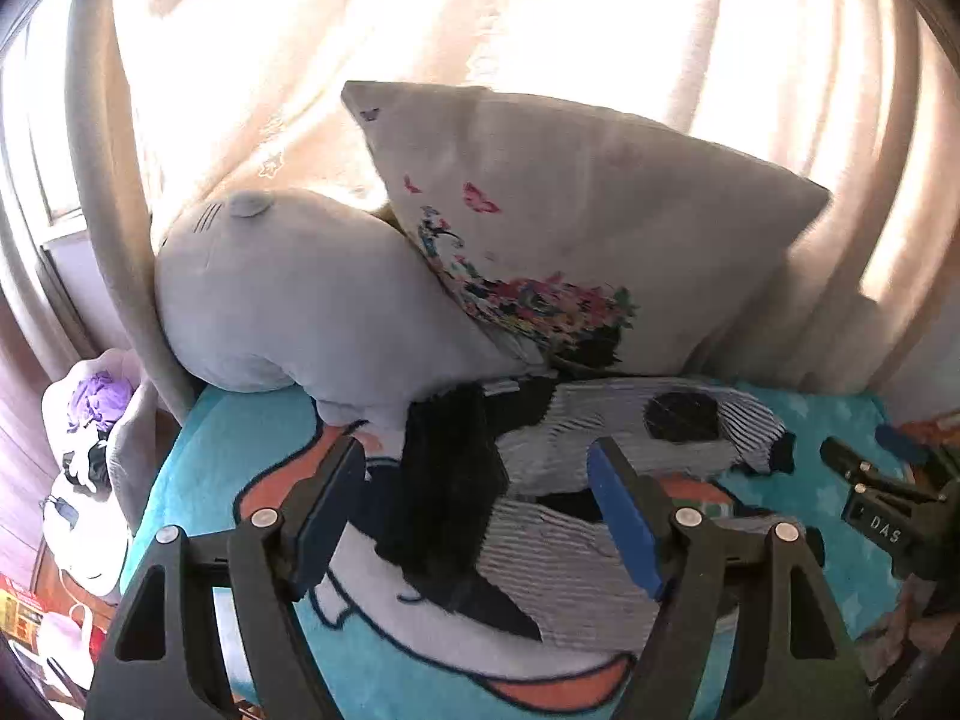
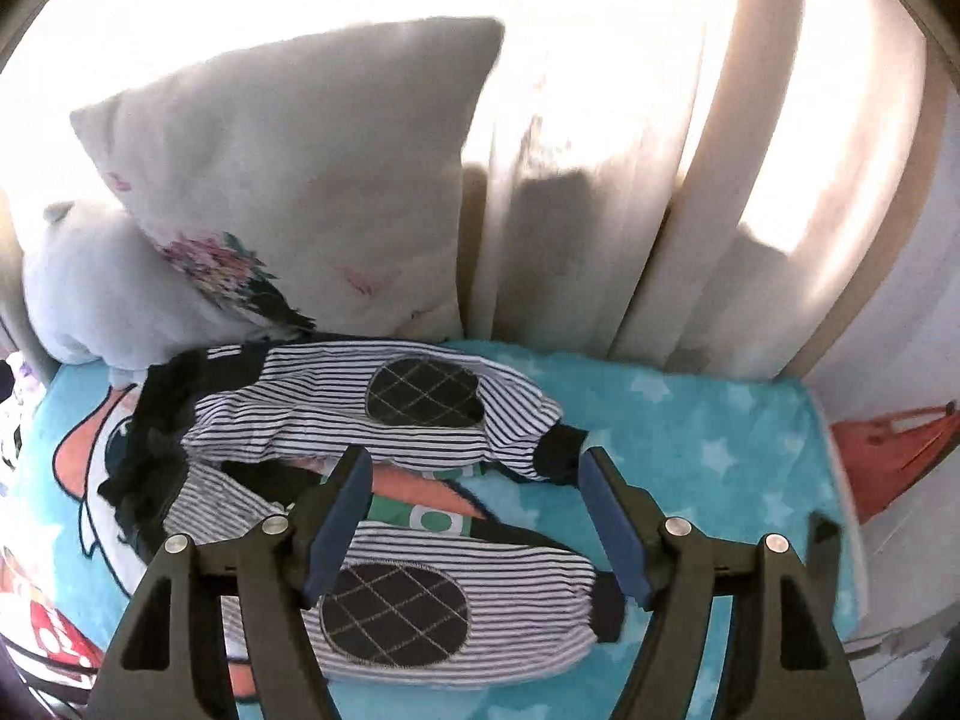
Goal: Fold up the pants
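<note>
Small striped black-and-white pants [image 2: 336, 414] with dark quilted knee patches [image 2: 420, 390] and a black waistband [image 1: 444, 480] lie spread on a turquoise cartoon blanket [image 2: 708, 444], legs apart. The near leg [image 2: 480, 618] lies under my right gripper [image 2: 474, 468], which is open and empty above it. My left gripper [image 1: 480, 462] is open and empty, hovering over the waistband end of the pants [image 1: 570, 570]. The right gripper's fingers [image 1: 852, 468] show at the right edge of the left wrist view.
A grey plush toy [image 1: 288, 294] and a floral cushion [image 1: 570, 204] lean against beige curtains [image 1: 300, 60] at the far edge of the bed. Bags and clutter [image 1: 90, 456] sit on the floor at the left.
</note>
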